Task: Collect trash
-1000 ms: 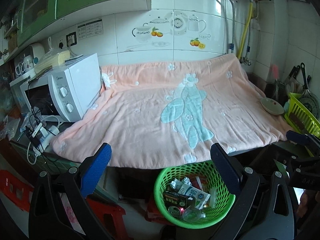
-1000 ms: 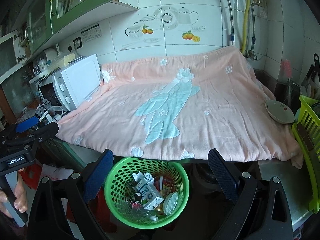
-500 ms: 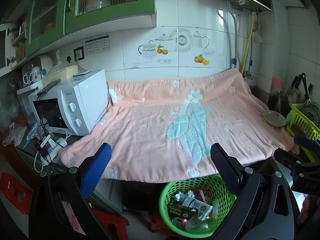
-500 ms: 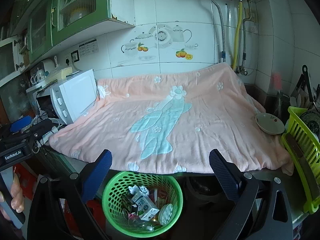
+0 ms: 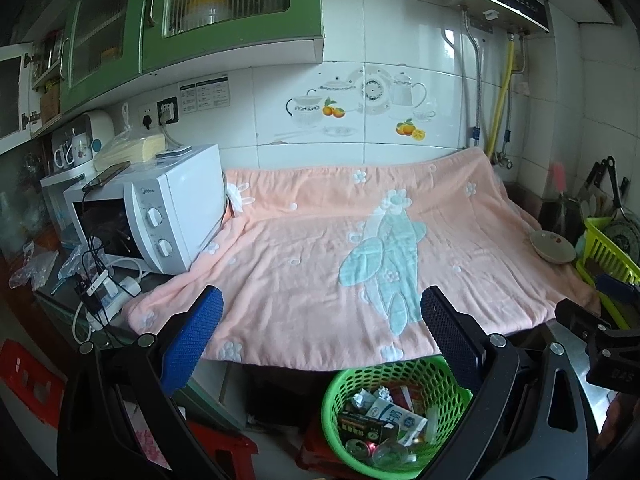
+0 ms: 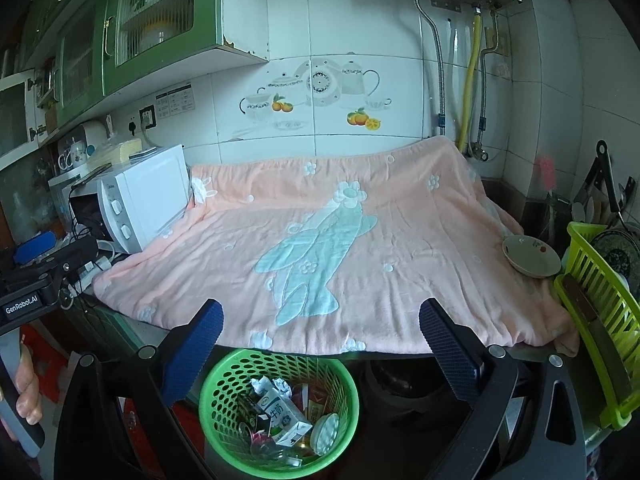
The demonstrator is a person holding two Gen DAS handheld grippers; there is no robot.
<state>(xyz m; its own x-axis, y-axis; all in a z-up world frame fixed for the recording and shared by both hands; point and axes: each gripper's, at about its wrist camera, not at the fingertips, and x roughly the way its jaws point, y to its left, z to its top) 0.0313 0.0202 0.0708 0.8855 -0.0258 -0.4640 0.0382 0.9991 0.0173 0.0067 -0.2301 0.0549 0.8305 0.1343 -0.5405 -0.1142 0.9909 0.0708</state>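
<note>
Both grippers have their jaws spread wide with nothing between them. Below and between the jaws of the left gripper [image 5: 320,328] sits one green basket [image 5: 448,376] under the counter edge, holding the trash: one milk carton [image 5: 396,416], one dark box [image 5: 360,428], crumpled wrappers and clear lids. From the right gripper [image 6: 320,330] the same basket [image 6: 224,380] lies below the jaws, nearer the left one. Ahead of both pairs of jaws one pink blanket [image 5: 320,248] covers the counter. Beyond the left jaw stands one white microwave [image 5: 176,208]; beyond the right jaw lie one bowl [image 5: 552,246] and one yellow-green rack [image 6: 600,300]
</note>
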